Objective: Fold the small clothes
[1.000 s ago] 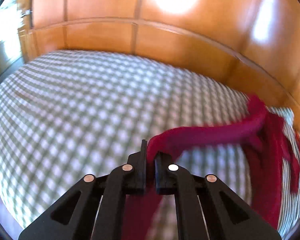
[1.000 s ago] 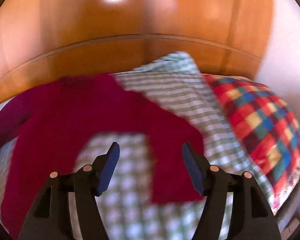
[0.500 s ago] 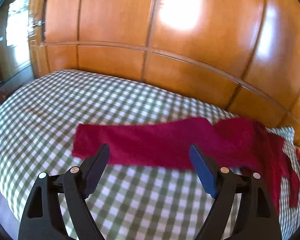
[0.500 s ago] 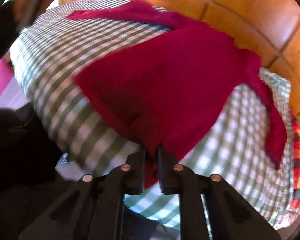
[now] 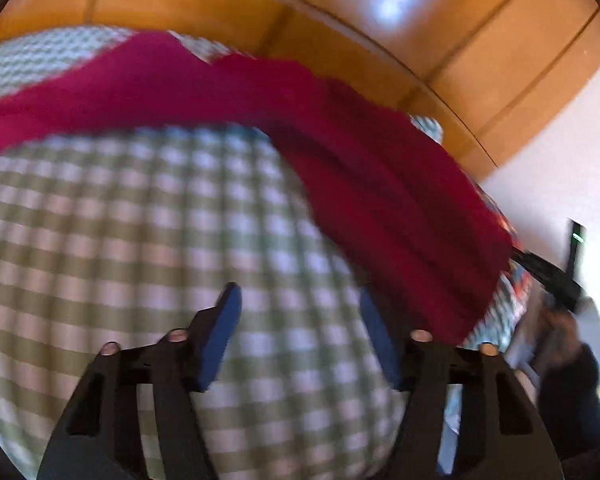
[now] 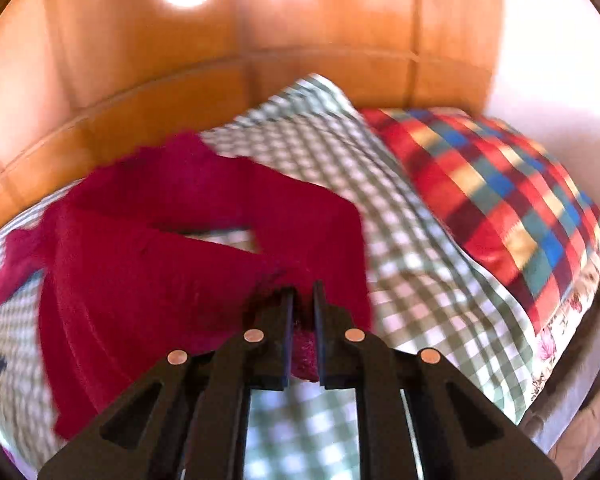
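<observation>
A dark red sweater lies spread on a green-and-white checked bedspread. In the left wrist view it runs from the far left across to the right edge of the bed. My left gripper is open and empty over bare bedspread, short of the sweater. In the right wrist view my right gripper is shut on a fold of the sweater and pulls it across itself. The other gripper and a hand show at the far right of the left wrist view.
A wooden panelled headboard wall runs behind the bed. A checked pillow and a red, blue and yellow plaid pillow lie at the right. The bed edge drops off at the right.
The left gripper has swung right, now facing the sweater's body, still open. The right gripper, still shut on the sweater, has carried its edge over towards the pillows.
</observation>
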`<control>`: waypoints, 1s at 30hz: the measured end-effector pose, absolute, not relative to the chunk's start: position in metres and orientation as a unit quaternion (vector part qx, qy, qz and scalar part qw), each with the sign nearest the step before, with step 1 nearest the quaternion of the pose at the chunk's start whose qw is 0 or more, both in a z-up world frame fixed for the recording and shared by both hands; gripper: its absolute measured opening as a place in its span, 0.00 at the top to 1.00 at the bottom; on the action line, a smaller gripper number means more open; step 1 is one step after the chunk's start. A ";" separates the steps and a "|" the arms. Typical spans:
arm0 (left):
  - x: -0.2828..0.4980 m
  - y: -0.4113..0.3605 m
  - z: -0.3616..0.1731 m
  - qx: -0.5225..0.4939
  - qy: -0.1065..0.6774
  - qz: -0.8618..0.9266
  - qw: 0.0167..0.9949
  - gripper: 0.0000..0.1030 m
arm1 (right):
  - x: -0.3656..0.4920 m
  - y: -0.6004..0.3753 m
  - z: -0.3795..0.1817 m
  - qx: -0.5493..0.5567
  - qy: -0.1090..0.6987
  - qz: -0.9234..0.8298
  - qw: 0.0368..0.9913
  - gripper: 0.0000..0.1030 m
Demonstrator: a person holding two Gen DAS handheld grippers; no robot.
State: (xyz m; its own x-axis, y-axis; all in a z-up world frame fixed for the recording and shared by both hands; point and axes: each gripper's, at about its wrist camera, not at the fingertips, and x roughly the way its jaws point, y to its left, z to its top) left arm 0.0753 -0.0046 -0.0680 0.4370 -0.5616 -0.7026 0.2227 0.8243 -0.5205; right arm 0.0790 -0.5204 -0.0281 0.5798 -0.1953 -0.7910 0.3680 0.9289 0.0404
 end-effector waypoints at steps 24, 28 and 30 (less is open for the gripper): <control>0.041 -0.045 -0.019 -0.103 0.449 -0.361 0.811 0.93 | 0.060 -0.477 -0.029 0.021 0.432 -0.071 0.899 0.92; 0.008 0.026 0.007 -0.110 0.423 -0.316 0.842 0.95 | 0.022 -0.415 -0.022 -0.047 0.444 0.035 0.894 0.92; -0.011 0.046 0.005 -0.108 0.425 -0.294 0.850 0.95 | 0.001 -0.386 -0.026 -0.068 0.459 0.089 0.882 0.92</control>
State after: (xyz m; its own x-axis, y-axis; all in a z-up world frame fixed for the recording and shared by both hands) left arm -0.0110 0.0460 0.0047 0.4667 -0.5904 -0.6586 0.4073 0.8044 -0.4324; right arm 0.0009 -0.3859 -0.0259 0.5635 0.0945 -0.8207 -0.2199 0.9747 -0.0387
